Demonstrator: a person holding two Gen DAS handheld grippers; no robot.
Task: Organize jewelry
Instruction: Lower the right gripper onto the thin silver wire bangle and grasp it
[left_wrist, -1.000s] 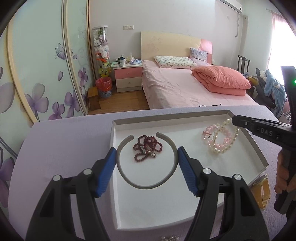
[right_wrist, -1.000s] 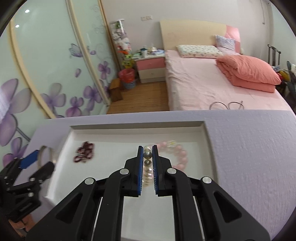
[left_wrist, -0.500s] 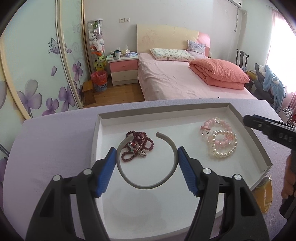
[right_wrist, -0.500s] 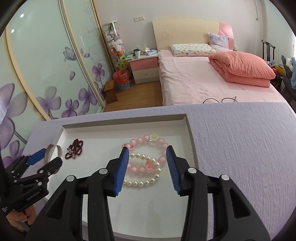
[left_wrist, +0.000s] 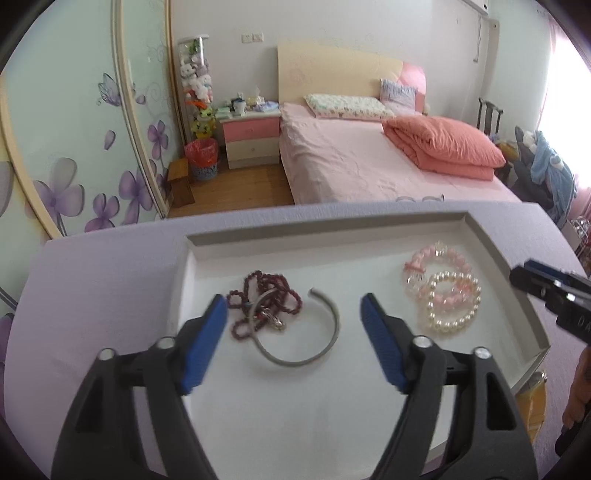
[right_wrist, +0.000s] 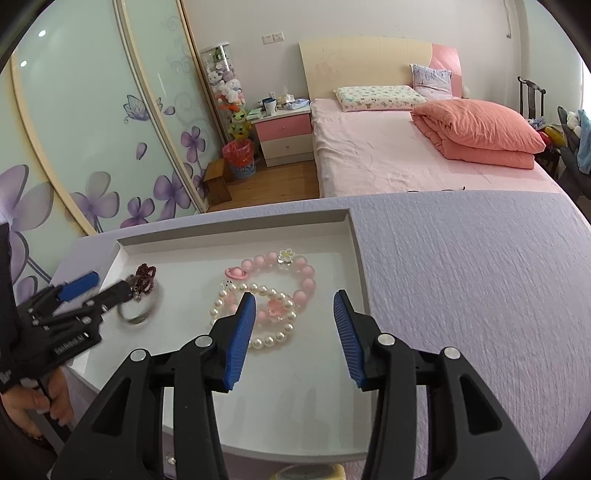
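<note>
the left gripper (left_wrist: 293, 314) hangs over the white tray (left_wrist: 373, 230) with its blue jaws spread wide and nothing between them. just ahead of its fingertips lies the silver open bangle (left_wrist: 325, 343), its left arc resting over the dark red bead strand (left_wrist: 266, 295), which sits close to the left jaw tip. bare tray floor lies beneath and behind the jaws, toward the tray's near edge. ahead and to its right, the pink bead bracelet (left_wrist: 436, 258) and the pearl bracelet (left_wrist: 454, 306) overlap near the tray's right wall.

the right gripper (right_wrist: 293, 314) is also wide apart and empty, poised over the same pair: the pearl bracelet (right_wrist: 258, 306) touches its left jaw tip in view, the pink bead bracelet (right_wrist: 295, 273) just ahead. its right jaw is close to the tray's right wall (right_wrist: 360, 258); beyond that wall the lavender tablecloth (right_wrist: 461, 277) stretches open.
</note>
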